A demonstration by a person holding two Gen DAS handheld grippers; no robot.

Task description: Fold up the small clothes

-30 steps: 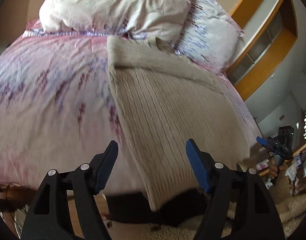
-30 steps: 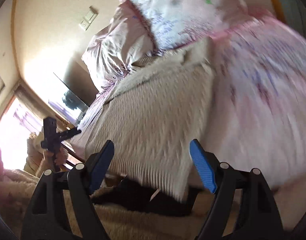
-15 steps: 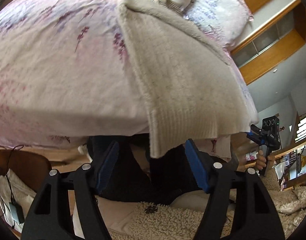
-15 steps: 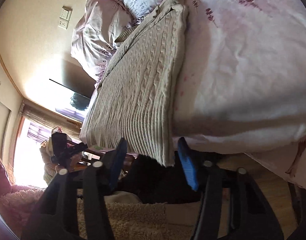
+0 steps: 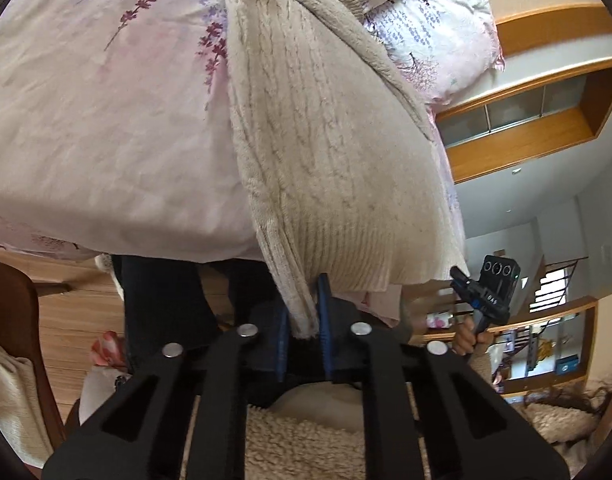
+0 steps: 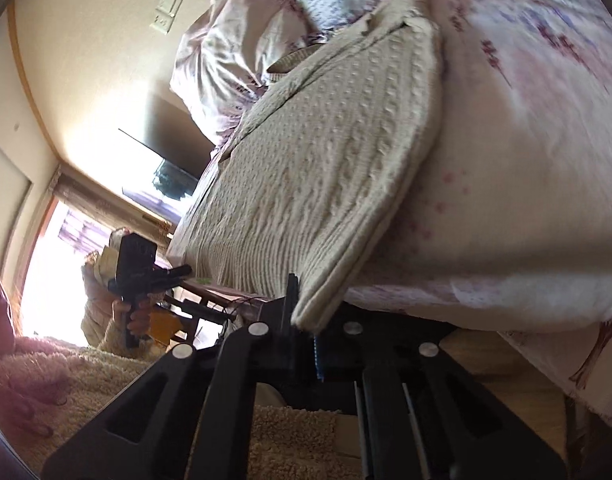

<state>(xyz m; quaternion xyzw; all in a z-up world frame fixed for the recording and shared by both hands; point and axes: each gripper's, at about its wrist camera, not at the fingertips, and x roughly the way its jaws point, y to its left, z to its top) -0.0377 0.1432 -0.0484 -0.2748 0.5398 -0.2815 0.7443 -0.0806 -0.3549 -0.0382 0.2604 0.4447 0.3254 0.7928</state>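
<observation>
A cream cable-knit sweater (image 5: 325, 152) lies flat on the bed, its ribbed hem hanging over the near edge. In the left wrist view my left gripper (image 5: 304, 320) has its jaws closing on the hem's left corner, and the blue pads press the knit. In the right wrist view the sweater (image 6: 306, 168) runs away from me. There my right gripper (image 6: 306, 320) has its jaws closing tight on the hem's right corner. Each gripper also shows small in the other's view: the right gripper (image 5: 481, 292) and the left gripper (image 6: 146, 268), each held by a hand.
A pink floral duvet (image 5: 106, 120) covers the bed, with pillows (image 5: 437, 20) beyond the sweater's collar. A wooden wall shelf (image 5: 545, 120) hangs at the right. Wooden floor (image 5: 66, 312) and a dark chair (image 5: 10, 320) lie below left. A fleecy cream sleeve sits under both grippers.
Both grippers dropped to the bed's near edge and went from wide open to shut on the hem's two corners.
</observation>
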